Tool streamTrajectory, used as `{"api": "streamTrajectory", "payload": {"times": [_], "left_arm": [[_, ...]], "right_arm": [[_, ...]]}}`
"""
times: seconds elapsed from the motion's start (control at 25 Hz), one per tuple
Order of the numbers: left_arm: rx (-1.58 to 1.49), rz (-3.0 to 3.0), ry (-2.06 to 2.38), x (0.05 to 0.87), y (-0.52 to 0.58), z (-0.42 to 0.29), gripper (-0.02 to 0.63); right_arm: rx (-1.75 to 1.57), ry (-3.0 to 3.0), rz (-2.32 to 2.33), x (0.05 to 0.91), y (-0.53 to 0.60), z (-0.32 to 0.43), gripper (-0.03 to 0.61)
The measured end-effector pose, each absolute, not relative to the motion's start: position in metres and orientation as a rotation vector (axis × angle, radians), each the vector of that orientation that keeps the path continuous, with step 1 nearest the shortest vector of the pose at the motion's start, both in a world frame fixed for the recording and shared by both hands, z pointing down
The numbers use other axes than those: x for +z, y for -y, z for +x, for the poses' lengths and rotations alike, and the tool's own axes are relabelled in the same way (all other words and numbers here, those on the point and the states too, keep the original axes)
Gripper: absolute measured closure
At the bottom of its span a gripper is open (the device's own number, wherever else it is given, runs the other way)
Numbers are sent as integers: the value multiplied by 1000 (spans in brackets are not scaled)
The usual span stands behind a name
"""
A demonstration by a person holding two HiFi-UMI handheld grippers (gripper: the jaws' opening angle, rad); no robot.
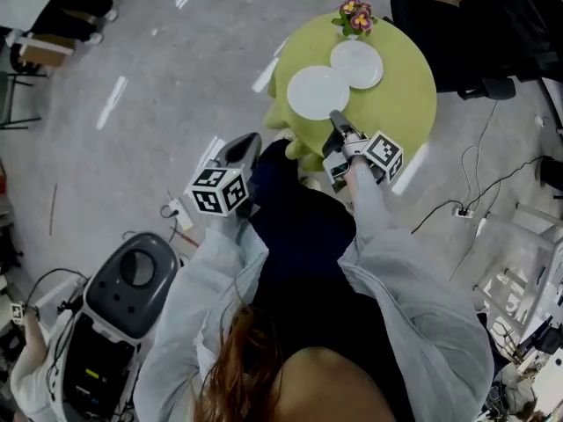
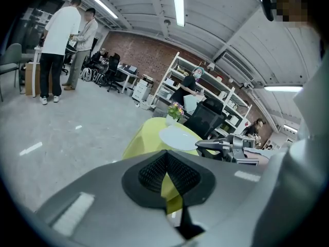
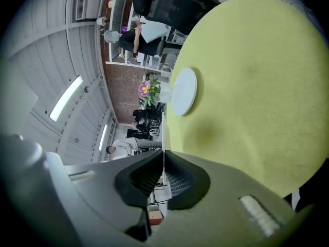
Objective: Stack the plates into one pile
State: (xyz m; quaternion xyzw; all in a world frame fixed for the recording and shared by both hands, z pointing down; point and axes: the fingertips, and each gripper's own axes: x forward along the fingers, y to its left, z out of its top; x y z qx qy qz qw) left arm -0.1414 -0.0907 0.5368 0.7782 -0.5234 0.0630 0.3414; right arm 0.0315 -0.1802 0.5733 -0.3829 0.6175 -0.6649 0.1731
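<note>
A round table under a yellow-green cloth [image 1: 413, 104] carries two white plates. The nearer plate [image 1: 318, 92] is pinched at its near rim by my right gripper [image 1: 336, 118], which is shut on it. In the right gripper view that plate is only a thin white edge [image 3: 163, 133] running between the pads of the right gripper [image 3: 163, 152]. The second plate [image 1: 356, 63] [image 3: 184, 90] lies flat farther back, by a small flower pot [image 1: 355, 16]. My left gripper [image 1: 249, 143] [image 2: 165, 156] hangs off the table's left side, shut and empty. From there the held plate [image 2: 177, 137] is in sight.
A dark office chair [image 1: 475, 33] stands behind the table at the right. Cables [image 1: 466, 205] trail over the floor on the right. A grey wheeled machine [image 1: 132, 288] stands at the lower left. Two people [image 2: 59, 45] stand far off, and shelves [image 2: 175, 84] line the brick wall.
</note>
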Motion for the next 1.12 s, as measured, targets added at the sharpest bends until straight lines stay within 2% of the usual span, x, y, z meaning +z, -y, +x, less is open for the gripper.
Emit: {"api": "streamTrajectory", "payload": {"times": [0.28,1.12], "left_arm": [[187,2048,1321,535,98,-140,595],[410,2232,1025,529,215,-117,595]], "right_arm": [[-1837,-1703,-1079,563,184,38,563],[-1676,-1372,-1290,579,248,102,563]]}}
